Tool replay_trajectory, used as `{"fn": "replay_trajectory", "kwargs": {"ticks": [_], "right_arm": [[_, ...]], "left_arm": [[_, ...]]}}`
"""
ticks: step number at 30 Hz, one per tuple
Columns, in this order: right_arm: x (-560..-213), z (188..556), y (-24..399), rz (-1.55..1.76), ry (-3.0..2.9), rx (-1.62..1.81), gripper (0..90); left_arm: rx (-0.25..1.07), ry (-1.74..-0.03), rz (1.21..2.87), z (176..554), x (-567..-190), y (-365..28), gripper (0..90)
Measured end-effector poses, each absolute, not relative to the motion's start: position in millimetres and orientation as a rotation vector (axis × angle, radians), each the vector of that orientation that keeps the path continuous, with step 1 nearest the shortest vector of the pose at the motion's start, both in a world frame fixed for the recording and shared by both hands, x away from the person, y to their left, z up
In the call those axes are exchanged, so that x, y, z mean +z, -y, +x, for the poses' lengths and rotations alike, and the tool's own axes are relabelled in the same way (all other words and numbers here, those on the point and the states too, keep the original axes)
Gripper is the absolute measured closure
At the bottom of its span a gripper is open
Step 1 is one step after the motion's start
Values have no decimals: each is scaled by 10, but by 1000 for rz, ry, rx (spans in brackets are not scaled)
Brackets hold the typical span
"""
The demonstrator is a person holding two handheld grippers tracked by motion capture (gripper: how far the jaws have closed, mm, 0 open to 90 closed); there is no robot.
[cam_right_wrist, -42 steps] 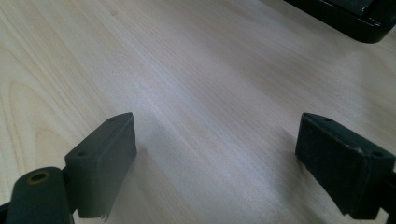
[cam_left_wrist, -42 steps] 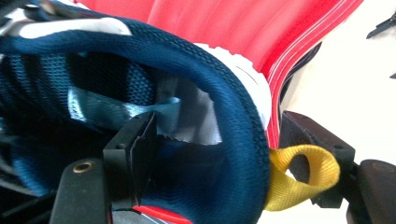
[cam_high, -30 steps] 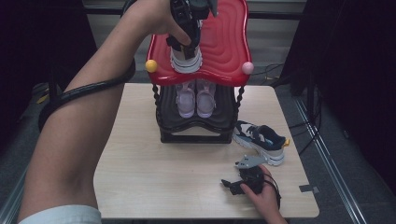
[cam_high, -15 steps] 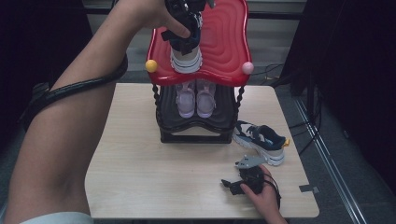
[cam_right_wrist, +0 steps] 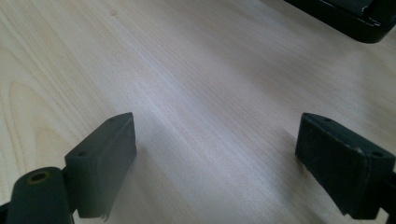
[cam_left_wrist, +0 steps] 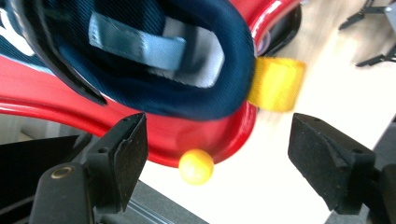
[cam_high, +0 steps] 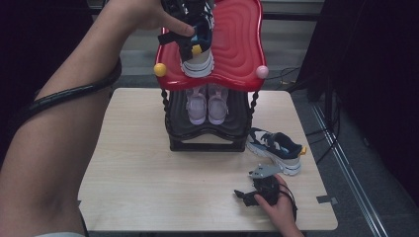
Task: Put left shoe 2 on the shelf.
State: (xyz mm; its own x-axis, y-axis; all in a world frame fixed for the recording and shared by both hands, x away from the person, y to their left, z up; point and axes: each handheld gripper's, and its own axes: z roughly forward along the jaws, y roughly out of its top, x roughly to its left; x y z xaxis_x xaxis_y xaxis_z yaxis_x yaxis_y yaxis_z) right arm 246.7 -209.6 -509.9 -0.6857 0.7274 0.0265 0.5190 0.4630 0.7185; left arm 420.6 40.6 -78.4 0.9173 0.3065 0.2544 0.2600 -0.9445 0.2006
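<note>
Left gripper [cam_high: 190, 29] hovering over the red top shelf [cam_high: 237, 54], jaws having just been opening and spread clear of the navy sneaker [cam_high: 197, 54] sitting on that shelf's left part, pink shoes [cam_high: 207, 103] resting on the black lower shelf [cam_high: 207, 131], second navy sneaker [cam_high: 276, 148] lying on the table [cam_high: 148, 173] right of the rack, right gripper [cam_high: 252, 195] resting near the table's near right edge, jaws spread wide over bare wood.

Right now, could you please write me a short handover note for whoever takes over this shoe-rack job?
Left claw: open, jaws just widened, clear of the navy shoe it hovers by; that shoe sits on the red top shelf.
Right claw: open, nothing between its jaws, low over the table.
Done: one navy shoe up top; pink pair on the black lower shelf.
Left: second navy shoe on the table beside the rack likely goes beside its mate.
</note>
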Motion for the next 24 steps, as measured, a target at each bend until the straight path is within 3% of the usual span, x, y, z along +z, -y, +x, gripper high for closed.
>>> {"fn": "replay_trajectory", "kwargs": {"ticks": [24], "right_arm": [[-5101,2467,2095,1066,-2429,1049,119]], "left_arm": [[299,-525,2968,4121,-940,-719,220]]}}
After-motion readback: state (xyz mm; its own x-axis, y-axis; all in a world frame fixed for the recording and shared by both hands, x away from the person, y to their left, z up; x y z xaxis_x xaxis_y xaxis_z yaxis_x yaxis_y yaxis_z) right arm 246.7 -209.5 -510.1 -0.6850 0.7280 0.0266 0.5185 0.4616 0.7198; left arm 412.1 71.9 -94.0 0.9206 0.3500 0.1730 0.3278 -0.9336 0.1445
